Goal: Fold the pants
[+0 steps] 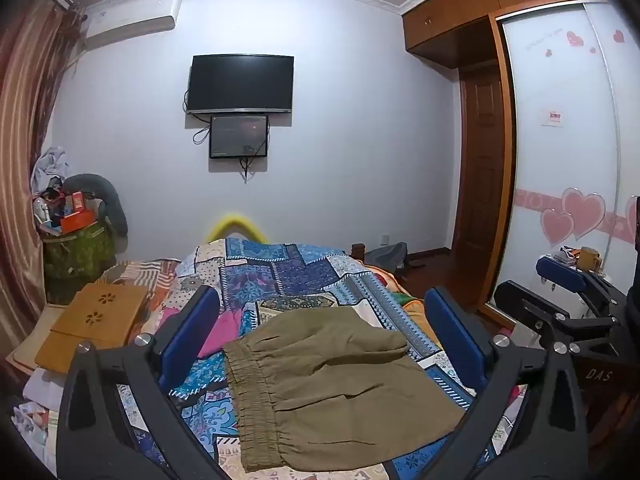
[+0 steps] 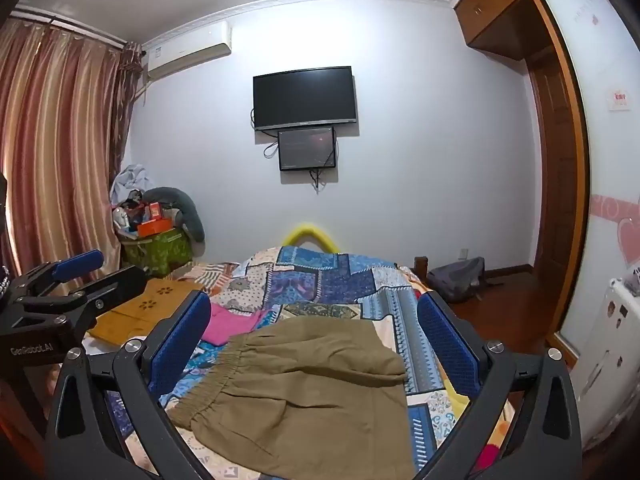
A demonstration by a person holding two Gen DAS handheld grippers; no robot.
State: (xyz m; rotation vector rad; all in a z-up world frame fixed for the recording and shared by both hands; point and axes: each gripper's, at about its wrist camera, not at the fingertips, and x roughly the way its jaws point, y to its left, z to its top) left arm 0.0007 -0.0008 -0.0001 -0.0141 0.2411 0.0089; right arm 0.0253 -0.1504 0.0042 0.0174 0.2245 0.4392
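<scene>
Olive-brown pants [image 1: 336,388] lie folded flat on the patchwork bedspread [image 1: 280,276], elastic waistband to the left. They also show in the right wrist view [image 2: 304,396]. My left gripper [image 1: 322,340] is open and empty, raised above the pants, its blue pads [image 1: 188,336] wide apart. My right gripper [image 2: 314,340] is open and empty too, above the pants. The right gripper appears at the right edge of the left wrist view [image 1: 560,292]; the left gripper appears at the left of the right wrist view [image 2: 76,276].
A pink garment [image 2: 232,324] lies on the bed left of the pants. A wooden lap desk [image 1: 96,320] sits at the bed's left side. A green bin of clutter [image 2: 160,248] stands by the curtain. A wardrobe [image 1: 560,140] and a grey bag [image 2: 460,280] are to the right.
</scene>
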